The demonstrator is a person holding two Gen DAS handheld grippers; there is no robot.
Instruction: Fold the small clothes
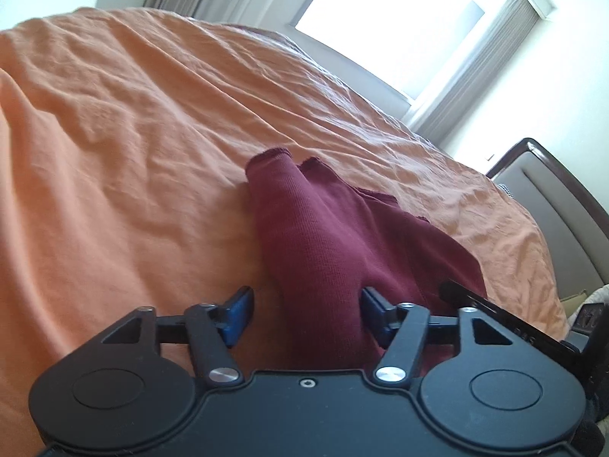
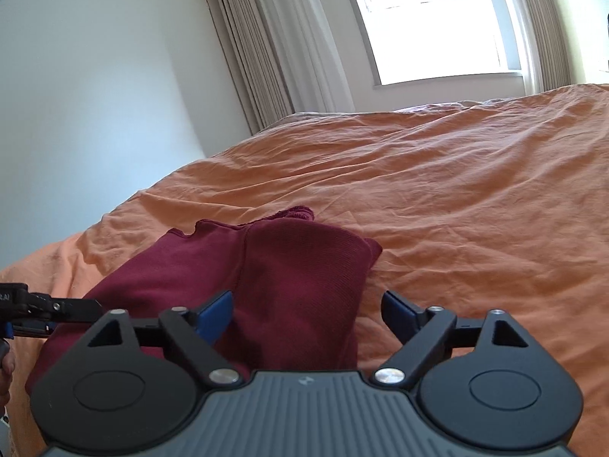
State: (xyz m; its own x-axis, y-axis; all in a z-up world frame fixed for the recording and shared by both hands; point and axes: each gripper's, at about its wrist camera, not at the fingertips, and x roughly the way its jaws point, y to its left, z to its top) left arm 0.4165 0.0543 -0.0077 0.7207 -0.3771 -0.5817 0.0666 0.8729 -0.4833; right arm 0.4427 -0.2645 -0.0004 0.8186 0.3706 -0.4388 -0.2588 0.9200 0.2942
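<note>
Both grippers hover spread wide over a maroon knit garment on an orange bedspread.

The left gripper (image 1: pixel 306 314) has its blue-padded fingers (image 1: pixel 239 314) far apart with nothing between them pinched — the maroon knit garment (image 1: pixel 335 236) only lies beneath the gap. The right gripper (image 2: pixel 306 316) is likewise wide apart and empty, its left pad over the cloth. The garment (image 2: pixel 266 278) lies folded on the rumpled orange bedspread (image 2: pixel 475 198), a sleeve laid over its body — a curtained window (image 2: pixel 437 19) is beyond.
</note>
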